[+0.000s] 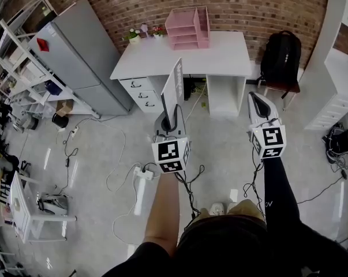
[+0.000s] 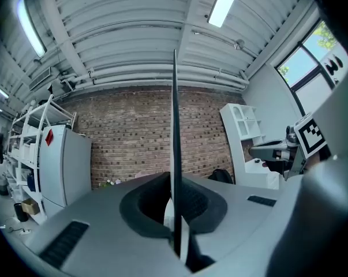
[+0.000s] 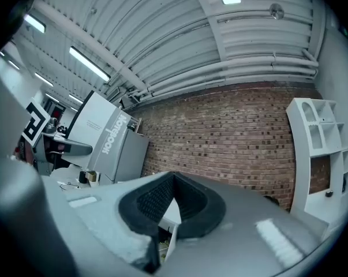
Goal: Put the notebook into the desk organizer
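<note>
Notebook is held upright and edge-on between the closed jaws of the left gripper, out in front of the person and above the floor, well short of the desk. In the left gripper view the notebook is seen as a thin dark line rising from between the pads, which are pressed on its lower edge. The right gripper is held beside it at about the same height; its jaws are brought together with nothing between them, as is shown in the right gripper view, where the grey cover of the notebook is also seen off to the left. A power strip and loose cables are laid on the floor below the left gripper. Farther off, a white desk is set against a brick wall, with a black backpack at its right. The pink desk organizer is placed at the back of the desk, against the wall.
</note>
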A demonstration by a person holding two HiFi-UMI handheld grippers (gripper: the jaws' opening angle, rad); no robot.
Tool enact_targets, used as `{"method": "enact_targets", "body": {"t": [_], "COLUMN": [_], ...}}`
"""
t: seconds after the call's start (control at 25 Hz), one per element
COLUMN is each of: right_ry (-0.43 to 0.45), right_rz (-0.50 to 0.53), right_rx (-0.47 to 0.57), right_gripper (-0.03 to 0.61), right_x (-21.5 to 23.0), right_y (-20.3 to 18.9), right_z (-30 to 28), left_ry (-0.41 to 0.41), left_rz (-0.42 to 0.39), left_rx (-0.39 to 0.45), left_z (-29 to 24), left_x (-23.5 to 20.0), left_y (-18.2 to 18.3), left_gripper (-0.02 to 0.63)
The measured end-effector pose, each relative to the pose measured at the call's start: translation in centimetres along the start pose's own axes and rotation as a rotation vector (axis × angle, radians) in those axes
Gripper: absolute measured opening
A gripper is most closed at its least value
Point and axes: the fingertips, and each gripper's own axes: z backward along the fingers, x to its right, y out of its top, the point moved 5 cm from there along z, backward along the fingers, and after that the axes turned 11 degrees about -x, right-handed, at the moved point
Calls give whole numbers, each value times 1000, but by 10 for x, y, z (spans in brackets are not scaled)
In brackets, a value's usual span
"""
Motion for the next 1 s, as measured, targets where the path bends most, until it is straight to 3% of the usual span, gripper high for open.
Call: {"method": "enact_targets", "body": {"t": [0.44, 1.0], "right_ry": [-11, 27], "right_rz": [-4, -19], "right_rx": [-27, -36], "right_gripper": [-1, 0], "right_x": [9, 83], "right_y": [-20, -30], "right_z": [-15, -142], "left_ry": [-17, -24], "left_rz": [7, 1], "left_rx": [-24, -38], "left_z": [-21, -156], "left_x": [-5, 4], "left_y": [-11, 12], "left_gripper": [14, 14]}}
